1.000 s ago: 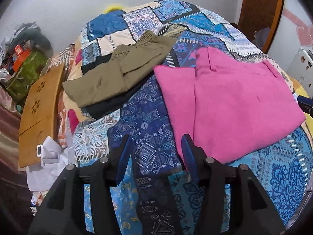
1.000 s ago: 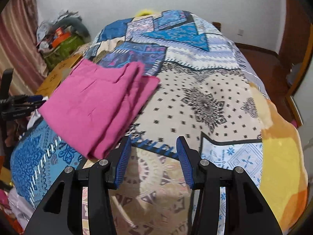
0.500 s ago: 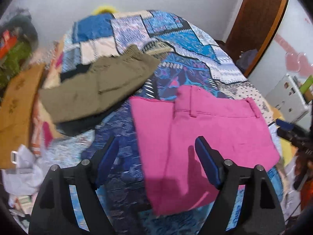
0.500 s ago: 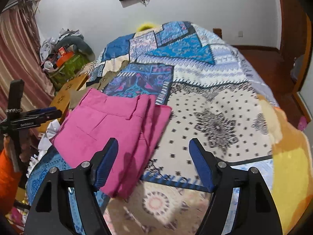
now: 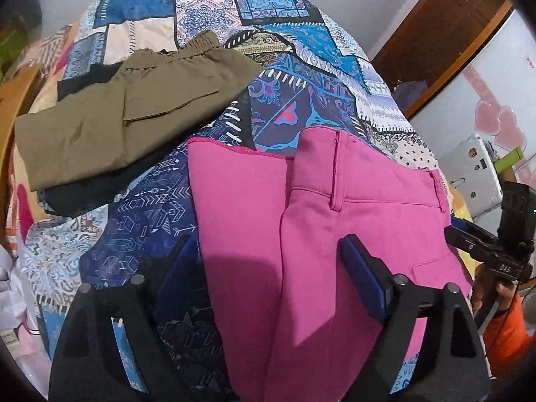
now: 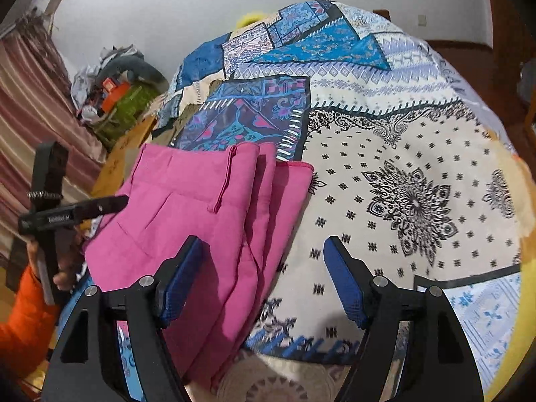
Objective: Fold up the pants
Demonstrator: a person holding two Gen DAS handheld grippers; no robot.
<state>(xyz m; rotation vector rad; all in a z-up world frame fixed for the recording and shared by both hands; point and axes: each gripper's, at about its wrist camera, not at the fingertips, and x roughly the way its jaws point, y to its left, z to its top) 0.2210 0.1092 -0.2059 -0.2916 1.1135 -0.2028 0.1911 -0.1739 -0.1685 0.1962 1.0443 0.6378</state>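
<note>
Folded pink pants (image 5: 335, 221) lie flat on the patterned bedspread (image 5: 140, 214), waistband at the far side. They also show in the right wrist view (image 6: 207, 221). My left gripper (image 5: 268, 274) is open and empty, its jaws wide apart above the near left part of the pink pants. My right gripper (image 6: 264, 284) is open and empty above the pants' right edge. Each gripper shows in the other's view: the right gripper (image 5: 492, 258) at the far right, the left gripper (image 6: 67, 214) at the far left.
Folded olive pants (image 5: 124, 114) lie on a dark garment (image 5: 83, 194) at the bed's far left. A wooden board (image 6: 124, 154) and a cluttered pile (image 6: 114, 97) stand left of the bed. A wooden door (image 5: 445, 33) and white appliance (image 5: 472, 174) are at the right.
Both grippers have opened wider, from narrow gaps to wide ones. Both have moved in over the pink pants, which now fill more of each view.
</note>
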